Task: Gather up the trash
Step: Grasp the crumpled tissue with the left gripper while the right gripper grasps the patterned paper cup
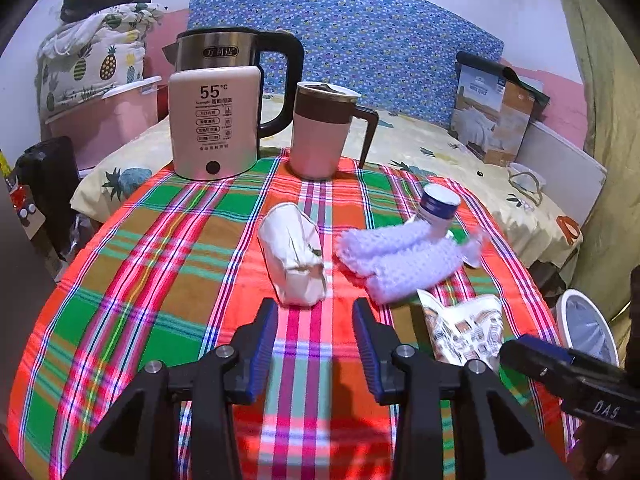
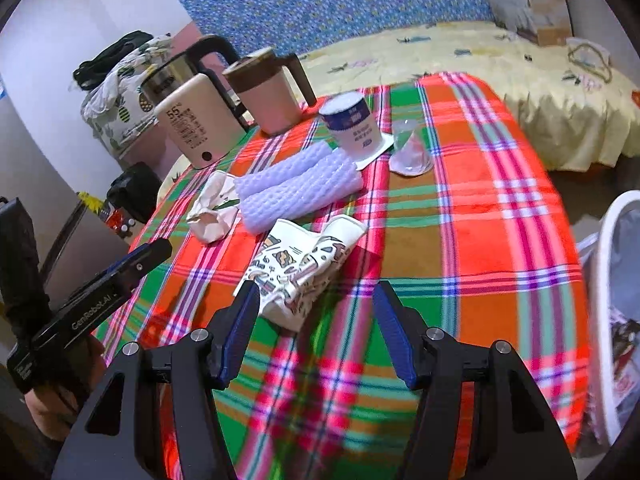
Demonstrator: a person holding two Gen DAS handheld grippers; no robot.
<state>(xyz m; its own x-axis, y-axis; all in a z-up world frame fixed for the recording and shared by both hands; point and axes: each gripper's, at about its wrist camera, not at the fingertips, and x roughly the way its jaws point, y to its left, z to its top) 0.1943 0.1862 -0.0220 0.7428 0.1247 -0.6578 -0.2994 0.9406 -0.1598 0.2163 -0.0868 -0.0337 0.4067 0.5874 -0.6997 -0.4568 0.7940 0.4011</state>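
A crushed white paper cup [image 1: 296, 252] lies on the plaid tablecloth [image 1: 172, 264], just ahead of my open, empty left gripper [image 1: 316, 308]. It also shows in the right wrist view [image 2: 212, 208]. A crumpled patterned wrapper [image 2: 300, 264] lies just ahead of my open, empty right gripper [image 2: 314, 292], near its left finger; it shows in the left wrist view too [image 1: 464, 328]. Purple foam netting [image 1: 400, 260] [image 2: 296, 188], an upright blue-and-white paper cup [image 2: 354, 124] [image 1: 438, 208] and a clear plastic cup [image 2: 410, 148] lie further back.
A white kettle [image 1: 214, 120] and a pink mug [image 1: 324, 132] stand at the table's far edge. A white trash bin [image 2: 616, 320] with a liner stands off the table's right side, also in the left wrist view [image 1: 588, 328]. A bed [image 2: 520, 80] lies behind.
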